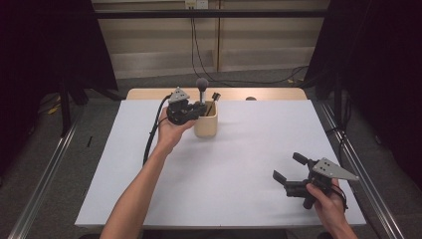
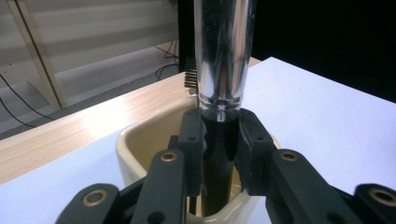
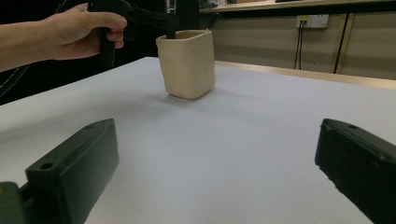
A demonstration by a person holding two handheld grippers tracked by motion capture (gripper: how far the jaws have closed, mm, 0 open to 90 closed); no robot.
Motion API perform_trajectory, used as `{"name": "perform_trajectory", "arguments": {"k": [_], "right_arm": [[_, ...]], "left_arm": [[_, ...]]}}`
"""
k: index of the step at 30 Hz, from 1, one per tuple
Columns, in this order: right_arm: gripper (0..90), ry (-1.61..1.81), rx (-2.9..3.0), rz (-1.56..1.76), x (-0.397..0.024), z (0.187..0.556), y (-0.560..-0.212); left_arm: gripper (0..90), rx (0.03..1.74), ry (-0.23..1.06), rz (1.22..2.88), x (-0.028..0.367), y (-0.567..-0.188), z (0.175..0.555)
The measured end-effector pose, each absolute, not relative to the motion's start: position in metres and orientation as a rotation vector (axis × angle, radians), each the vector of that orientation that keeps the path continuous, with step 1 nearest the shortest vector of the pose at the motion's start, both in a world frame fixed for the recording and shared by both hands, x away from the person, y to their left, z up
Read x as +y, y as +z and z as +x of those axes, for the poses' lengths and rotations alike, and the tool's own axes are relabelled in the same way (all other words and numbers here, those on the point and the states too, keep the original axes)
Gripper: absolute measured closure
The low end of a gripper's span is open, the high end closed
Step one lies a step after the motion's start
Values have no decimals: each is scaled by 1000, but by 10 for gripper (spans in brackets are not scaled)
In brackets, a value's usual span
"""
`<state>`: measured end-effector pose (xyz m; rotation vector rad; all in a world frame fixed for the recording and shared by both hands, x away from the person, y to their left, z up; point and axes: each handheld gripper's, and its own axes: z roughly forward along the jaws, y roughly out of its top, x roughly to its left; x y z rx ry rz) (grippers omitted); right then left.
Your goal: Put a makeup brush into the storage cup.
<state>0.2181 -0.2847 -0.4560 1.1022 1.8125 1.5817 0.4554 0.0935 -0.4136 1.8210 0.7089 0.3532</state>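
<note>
A brush (image 1: 202, 88) with a shiny metal handle stands in the cream cup (image 1: 206, 125) near the table's (image 1: 259, 164) far edge, left of its middle. The left gripper (image 2: 219, 140) is clamped on the brush's dark lower stem, over the cup's mouth. A second dark tool (image 1: 214, 98), perhaps another brush, leans inside. This looks like lifting out or setting in; either calls for a straight vertical move. The right gripper (image 1: 288, 169) rests near the front right corner, jaws wide apart.
</note>
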Motion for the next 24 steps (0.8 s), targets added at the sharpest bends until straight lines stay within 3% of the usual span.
{"name": "perform_trajectory", "arguments": {"k": [24], "right_arm": [[0, 1586, 1814, 1097, -285, 219, -456]], "left_arm": [[722, 739, 353, 1857, 93, -421, 456]]}}
